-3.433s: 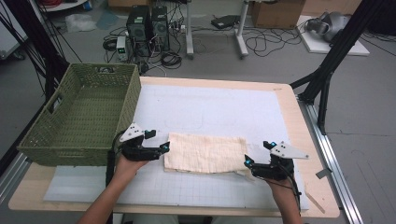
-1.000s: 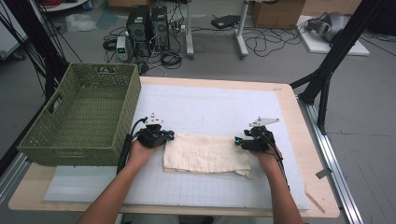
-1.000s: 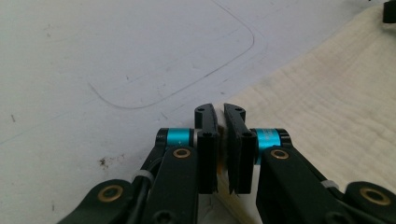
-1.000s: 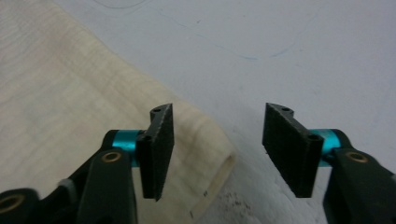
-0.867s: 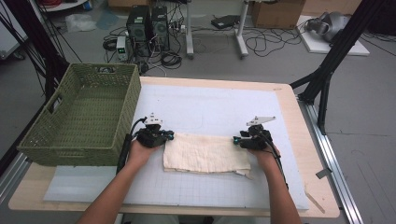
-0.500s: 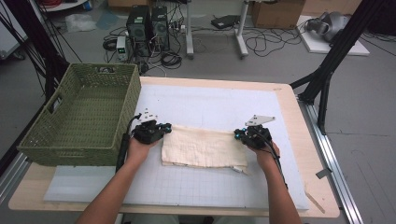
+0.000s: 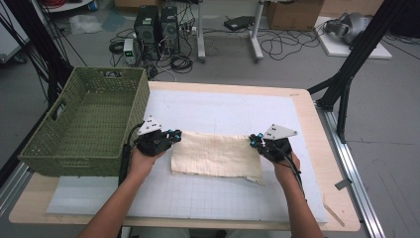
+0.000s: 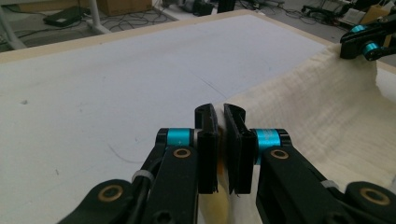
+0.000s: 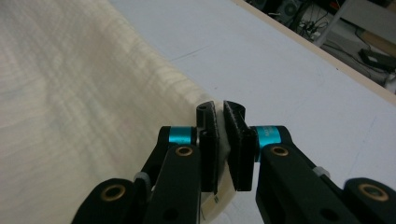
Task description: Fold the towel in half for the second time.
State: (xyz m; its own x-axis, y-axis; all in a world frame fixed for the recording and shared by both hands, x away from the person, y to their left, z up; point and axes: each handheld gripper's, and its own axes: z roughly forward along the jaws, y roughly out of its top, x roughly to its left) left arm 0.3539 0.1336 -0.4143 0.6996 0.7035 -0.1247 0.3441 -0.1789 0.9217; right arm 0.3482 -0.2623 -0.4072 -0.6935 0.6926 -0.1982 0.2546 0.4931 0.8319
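We see a cream cloth (image 7: pixel 215 155) lying on the white gridded mat (image 7: pixel 233 111) near the middle of the wooden table (image 7: pixel 309 106), folded into a long rectangle that runs from one hand to the other. Our left gripper (image 7: pixel 171 136) pinches the cloth's left far corner; in the left gripper view its jaws are closed on a thin fold of fabric (image 8: pixel 327 116), with only a sliver of cloth between them. Our right gripper (image 7: pixel 255 141) has the right far corner, and in the right gripper view its jaws are likewise clamped on the cloth's edge (image 9: pixel 93 84). The near edge of the cloth sags unevenly toward us at the right. A green woven basket (image 7: pixel 79 158) stands on the table just beside the left hand (image 7: pixel 143 158).
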